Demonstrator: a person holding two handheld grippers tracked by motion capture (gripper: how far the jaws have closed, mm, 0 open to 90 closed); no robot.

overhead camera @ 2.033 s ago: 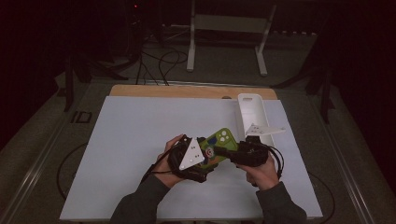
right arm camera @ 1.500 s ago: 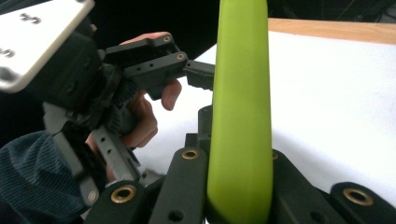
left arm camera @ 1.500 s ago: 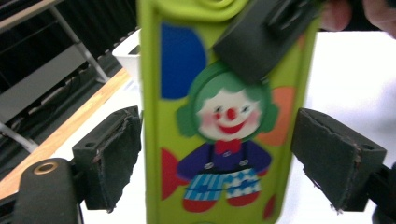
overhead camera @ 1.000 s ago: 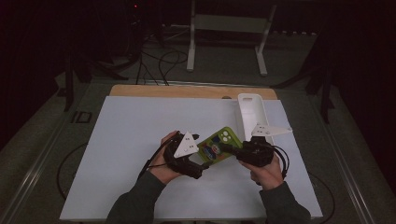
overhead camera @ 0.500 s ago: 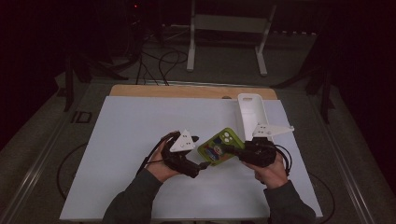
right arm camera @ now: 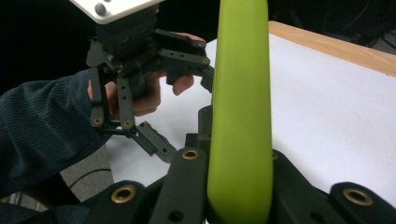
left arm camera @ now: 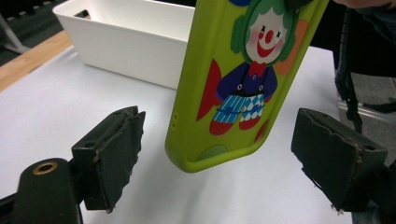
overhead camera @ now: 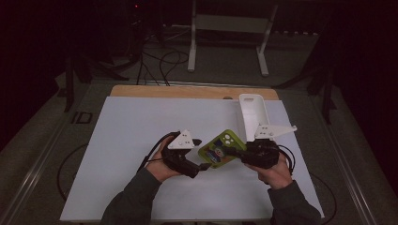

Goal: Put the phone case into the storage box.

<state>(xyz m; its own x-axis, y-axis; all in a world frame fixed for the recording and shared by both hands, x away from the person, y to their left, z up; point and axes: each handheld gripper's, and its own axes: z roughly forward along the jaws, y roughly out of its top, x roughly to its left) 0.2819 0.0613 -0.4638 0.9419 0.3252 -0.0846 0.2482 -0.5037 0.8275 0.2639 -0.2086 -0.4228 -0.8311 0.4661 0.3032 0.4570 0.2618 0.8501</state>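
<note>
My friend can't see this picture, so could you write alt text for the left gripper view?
A lime-green phone case printed with a clown hangs between two open black fingers, touching neither. Behind it, a white bin sits on a white table.

One camera sat high above the person's side of the counter (overhead camera: 141, 140). It looked forward and down, from far off, and took in the whole white top and the dark floor behind it.

One camera rode on the left gripper (overhead camera: 199, 166). It looked along its two black fingers (left arm camera: 112, 149), low and very close to the green phone case (left arm camera: 243, 79), with the white box (left arm camera: 126, 42) behind.

One camera rode on the right gripper (overhead camera: 241, 154). It looked along the thin edge of the case (right arm camera: 240, 112), right up close, toward the left gripper (right arm camera: 187, 116) across from it.

All three views shared the case and the white top around it.
</note>
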